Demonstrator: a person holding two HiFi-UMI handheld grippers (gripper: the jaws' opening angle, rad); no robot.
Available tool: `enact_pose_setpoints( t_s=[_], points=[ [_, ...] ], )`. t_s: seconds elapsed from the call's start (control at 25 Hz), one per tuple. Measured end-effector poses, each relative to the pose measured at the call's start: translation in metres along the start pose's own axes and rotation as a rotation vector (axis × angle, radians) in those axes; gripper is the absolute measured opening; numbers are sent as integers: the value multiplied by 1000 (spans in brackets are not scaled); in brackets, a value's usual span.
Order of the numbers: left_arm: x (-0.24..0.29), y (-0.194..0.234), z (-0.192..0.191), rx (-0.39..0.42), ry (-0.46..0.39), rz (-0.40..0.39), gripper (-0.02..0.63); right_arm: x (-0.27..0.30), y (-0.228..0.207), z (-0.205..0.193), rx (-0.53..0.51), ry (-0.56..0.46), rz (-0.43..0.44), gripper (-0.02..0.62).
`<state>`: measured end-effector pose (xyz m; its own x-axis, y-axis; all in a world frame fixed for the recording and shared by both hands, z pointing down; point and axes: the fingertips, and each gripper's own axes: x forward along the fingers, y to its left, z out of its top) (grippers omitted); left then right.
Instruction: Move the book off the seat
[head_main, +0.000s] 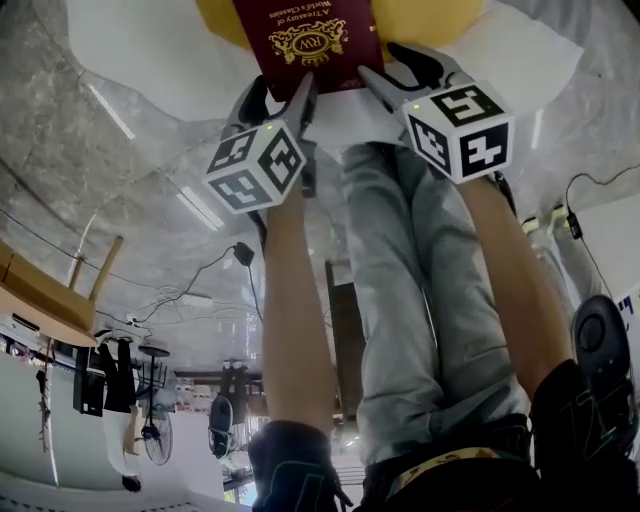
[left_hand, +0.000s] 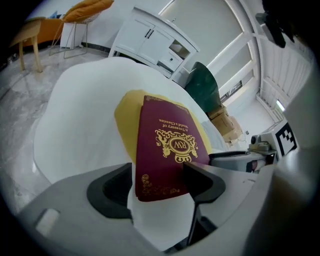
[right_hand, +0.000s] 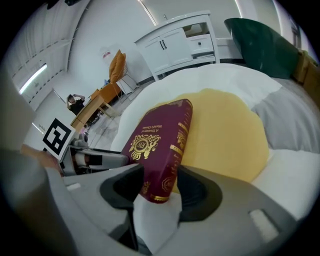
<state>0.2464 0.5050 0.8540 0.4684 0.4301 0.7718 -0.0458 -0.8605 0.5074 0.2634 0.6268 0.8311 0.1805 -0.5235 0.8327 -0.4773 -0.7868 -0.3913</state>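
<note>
A maroon book (head_main: 310, 40) with gold print lies on a yellow cushion (head_main: 420, 20) on a white seat (head_main: 130, 50). My left gripper (head_main: 280, 100) stands open at the book's near left corner. In the left gripper view the book (left_hand: 167, 150) reaches in between the jaws of that gripper (left_hand: 159, 187). My right gripper (head_main: 400, 72) is open at the near right corner. In the right gripper view the book's spine end (right_hand: 157, 145) sits between the jaws of that gripper (right_hand: 161, 192), above the cushion (right_hand: 225, 135). I cannot see pads pressing on the book.
A white cabinet (left_hand: 150, 40) and a dark green chair (left_hand: 202, 87) stand behind the seat. An orange chair (left_hand: 85, 10) and a wooden table (left_hand: 30, 30) are farther off. Cardboard boxes (left_hand: 225, 125) sit to the right. Cables (head_main: 215, 265) trail over the marble floor beside the person's legs (head_main: 400, 300).
</note>
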Motion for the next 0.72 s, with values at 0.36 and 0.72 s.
enact_pose_setpoints(
  t_s=[0.36, 0.72],
  points=[
    [0, -15, 1, -42, -11, -52, 288, 5, -1, 5, -9, 36, 9, 215],
    [-87, -28, 18, -118, -180, 29, 287, -42, 61, 41, -192, -19, 86, 209]
  ],
)
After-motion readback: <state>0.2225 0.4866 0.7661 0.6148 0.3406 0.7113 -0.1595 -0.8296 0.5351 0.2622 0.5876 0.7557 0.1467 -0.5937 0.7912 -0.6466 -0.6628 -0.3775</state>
